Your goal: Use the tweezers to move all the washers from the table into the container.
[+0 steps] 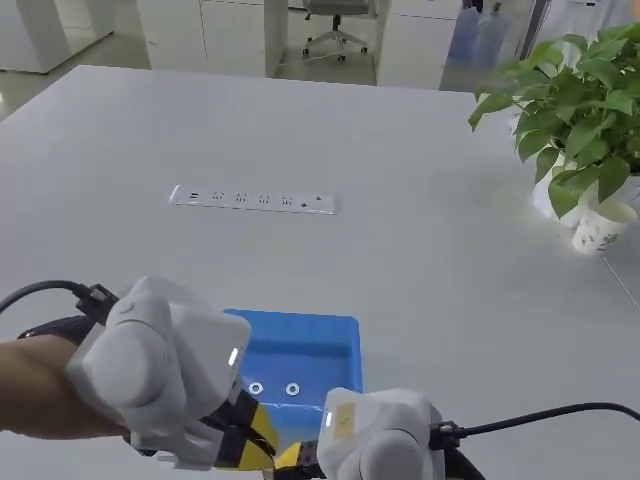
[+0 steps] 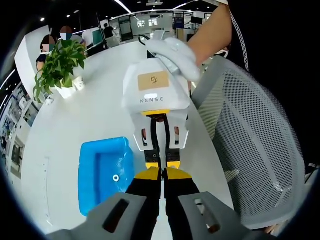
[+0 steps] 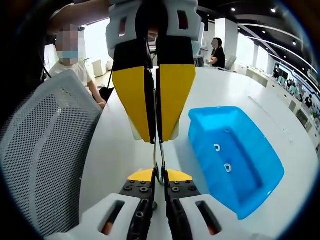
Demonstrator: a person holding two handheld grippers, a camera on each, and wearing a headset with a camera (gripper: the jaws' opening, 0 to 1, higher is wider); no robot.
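A pale grey table [image 1: 420,250] in an open office carries a power strip [image 1: 253,199] and a potted plant [image 1: 580,110], both well ahead of the grippers; a mesh chair [image 3: 45,150] stands left of the right gripper [image 3: 159,175]. It meets the left gripper [image 2: 162,174] tip to tip, each with its jaws pressed together on the tweezers [image 3: 159,155] — long axis straight from one gripper into the other, pointed end not discernible. Right of the right gripper's jaws sits the blue container [image 3: 265,165] — two washers [image 3: 217,147] inside.

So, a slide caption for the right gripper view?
Left tool and right tool grip thin metal tweezers beside a blue plastic container holding two silver washers.
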